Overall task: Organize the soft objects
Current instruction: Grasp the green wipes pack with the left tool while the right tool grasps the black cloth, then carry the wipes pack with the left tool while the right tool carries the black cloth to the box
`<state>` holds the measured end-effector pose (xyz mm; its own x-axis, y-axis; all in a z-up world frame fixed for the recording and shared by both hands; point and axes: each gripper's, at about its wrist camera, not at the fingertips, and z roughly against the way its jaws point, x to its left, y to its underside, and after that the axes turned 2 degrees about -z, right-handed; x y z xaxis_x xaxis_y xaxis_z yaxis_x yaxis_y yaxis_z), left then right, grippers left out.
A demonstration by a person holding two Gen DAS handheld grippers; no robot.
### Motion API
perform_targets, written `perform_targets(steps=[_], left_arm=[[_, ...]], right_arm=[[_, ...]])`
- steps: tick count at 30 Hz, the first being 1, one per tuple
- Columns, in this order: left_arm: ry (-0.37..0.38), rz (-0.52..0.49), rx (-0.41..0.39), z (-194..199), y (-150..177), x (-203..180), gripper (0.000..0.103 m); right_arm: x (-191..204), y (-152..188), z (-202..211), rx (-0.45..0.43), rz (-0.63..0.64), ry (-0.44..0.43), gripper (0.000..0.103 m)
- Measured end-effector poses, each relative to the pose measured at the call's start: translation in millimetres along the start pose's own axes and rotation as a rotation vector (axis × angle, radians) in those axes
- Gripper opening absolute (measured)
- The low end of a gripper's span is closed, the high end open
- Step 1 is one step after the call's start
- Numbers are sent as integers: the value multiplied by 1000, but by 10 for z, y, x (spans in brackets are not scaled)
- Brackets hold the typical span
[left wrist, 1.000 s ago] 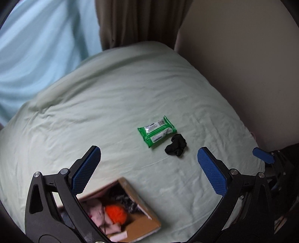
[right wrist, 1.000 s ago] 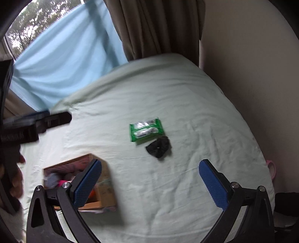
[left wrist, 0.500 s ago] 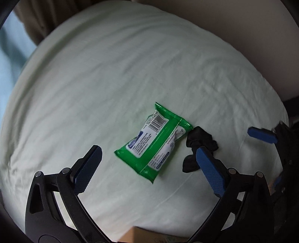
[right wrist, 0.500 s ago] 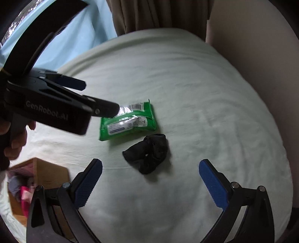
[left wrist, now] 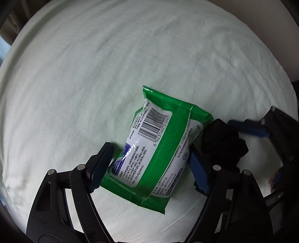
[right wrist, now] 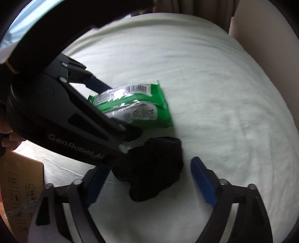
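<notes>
A green wipes pack (left wrist: 158, 145) lies on the pale green bed sheet (left wrist: 93, 74), barcode side up. My left gripper (left wrist: 149, 168) points straight down over it. Its jaws are closing, and both pads meet the pack's long sides. Just right of the pack sits a crumpled black cloth (left wrist: 222, 144). In the right wrist view that black cloth (right wrist: 155, 168) lies between the fingers of my right gripper (right wrist: 149, 179). Those jaws are closing too, with a gap still showing at the right pad (right wrist: 203, 181). The left gripper's black body hides part of the pack (right wrist: 134, 104).
A brown cardboard box (right wrist: 20, 179) stands on the bed at the lower left of the right wrist view. A person's hand (right wrist: 7, 142) holds the left gripper. Brown curtains (right wrist: 196, 7) and a beige wall lie beyond the bed.
Both grippers have come down close to the bed and narrowed. The left one now straddles the wipes pack, the right one the black cloth. The box has left the left wrist view.
</notes>
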<state>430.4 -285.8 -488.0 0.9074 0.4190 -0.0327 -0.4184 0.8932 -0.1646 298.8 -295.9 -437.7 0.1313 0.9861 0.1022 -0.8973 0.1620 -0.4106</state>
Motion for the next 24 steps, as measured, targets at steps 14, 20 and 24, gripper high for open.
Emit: perform_targets(steps=[14,20,24], left_arm=[[3,39,-30,200,-1,1,42],[-6,80,-75,553,23,-94,42],[-9,108,-116,913,114,-185,41]], right_arm=[[-38,31,210,-37,-9,3,31],[-99,-23,470,-59,-19,7,31],[-127,-31,765,-77,-18,17,31]])
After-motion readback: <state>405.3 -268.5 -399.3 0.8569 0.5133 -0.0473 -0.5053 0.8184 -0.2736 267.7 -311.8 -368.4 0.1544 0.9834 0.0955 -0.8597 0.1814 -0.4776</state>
